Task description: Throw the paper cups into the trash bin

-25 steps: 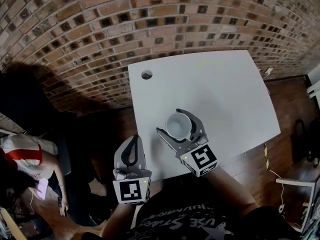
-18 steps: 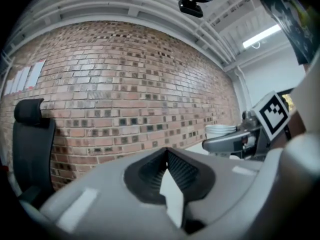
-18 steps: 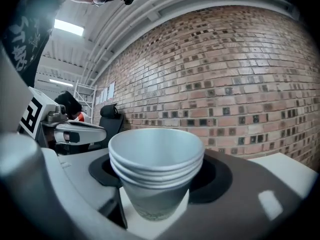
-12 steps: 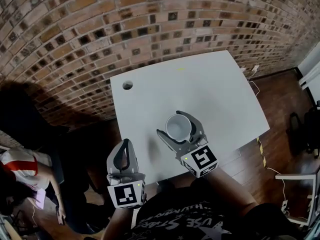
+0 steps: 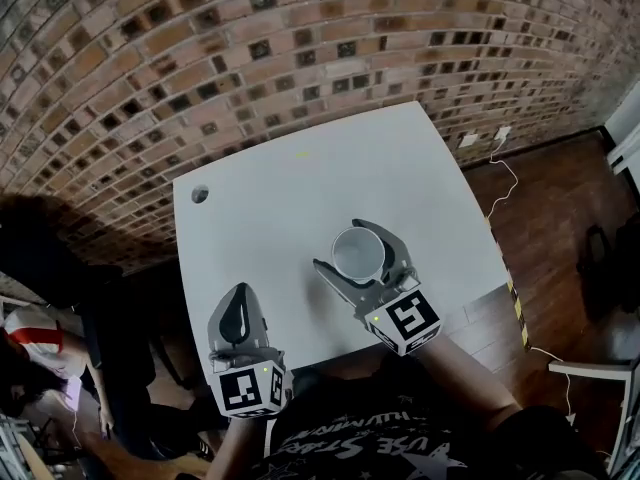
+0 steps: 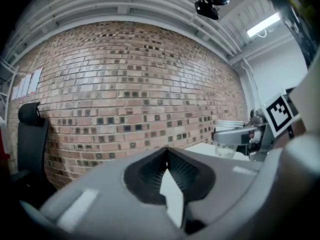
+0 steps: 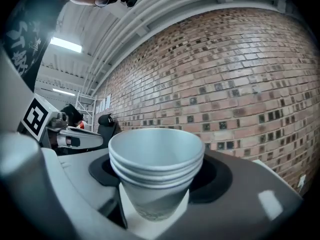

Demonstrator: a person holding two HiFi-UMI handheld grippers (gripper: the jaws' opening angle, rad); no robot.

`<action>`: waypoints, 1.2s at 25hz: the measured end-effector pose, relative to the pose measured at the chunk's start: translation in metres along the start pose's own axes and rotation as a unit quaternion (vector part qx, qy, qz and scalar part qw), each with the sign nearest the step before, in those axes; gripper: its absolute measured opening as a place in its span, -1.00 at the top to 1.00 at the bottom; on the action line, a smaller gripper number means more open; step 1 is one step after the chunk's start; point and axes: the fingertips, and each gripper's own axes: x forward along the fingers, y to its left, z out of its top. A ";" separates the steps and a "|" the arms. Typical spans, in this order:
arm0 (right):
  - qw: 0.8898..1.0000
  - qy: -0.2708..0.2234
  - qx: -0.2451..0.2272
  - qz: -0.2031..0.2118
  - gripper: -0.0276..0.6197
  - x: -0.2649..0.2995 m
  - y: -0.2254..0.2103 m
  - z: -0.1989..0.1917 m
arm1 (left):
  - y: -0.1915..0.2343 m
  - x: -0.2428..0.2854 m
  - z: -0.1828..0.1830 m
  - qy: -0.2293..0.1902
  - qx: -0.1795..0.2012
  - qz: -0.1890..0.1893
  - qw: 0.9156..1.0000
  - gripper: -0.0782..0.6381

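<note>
right claw (image 5: 338, 243): jaws set wide, clamped on a nested stack of white paper cups (image 5: 358, 255), upright, mouths up, over the white table (image 5: 280, 198). left claw (image 5: 238, 310): jaws together, nothing between them; sits left of the right claw and nearer the person, at the table's near edge. brick wall (image 5: 250, 58) ahead of both claws.

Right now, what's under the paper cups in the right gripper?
The white table lies below the paper cups, which the right gripper holds; it shows between the jaws in the right gripper view. The patch straight beneath the cups' base is covered.
</note>
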 end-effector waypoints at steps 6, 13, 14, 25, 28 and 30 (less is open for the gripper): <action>1.000 0.012 -0.012 0.000 -0.18 -0.071 -0.080 -0.005 | -0.093 0.028 0.017 -0.004 0.001 -0.009 1.000 0.77; 1.000 0.012 -0.006 0.011 -0.18 -0.135 -0.137 -0.004 | -0.176 0.036 0.031 -0.021 0.014 0.013 1.000 0.77; 1.000 0.012 -0.003 0.015 -0.18 -0.141 -0.144 -0.004 | -0.186 0.037 0.032 -0.023 0.014 0.018 0.999 0.77; 1.000 0.003 0.012 0.026 -0.18 -0.166 -0.168 -0.003 | -0.244 0.033 0.041 -0.017 0.011 0.014 1.000 0.77; 1.000 0.005 0.008 0.020 -0.18 -0.168 -0.168 -0.003 | -0.244 0.038 0.040 -0.017 0.006 0.013 1.000 0.77; 1.000 0.006 0.007 0.014 -0.18 -0.168 -0.171 -0.004 | -0.246 0.045 0.035 -0.018 0.005 0.004 1.000 0.77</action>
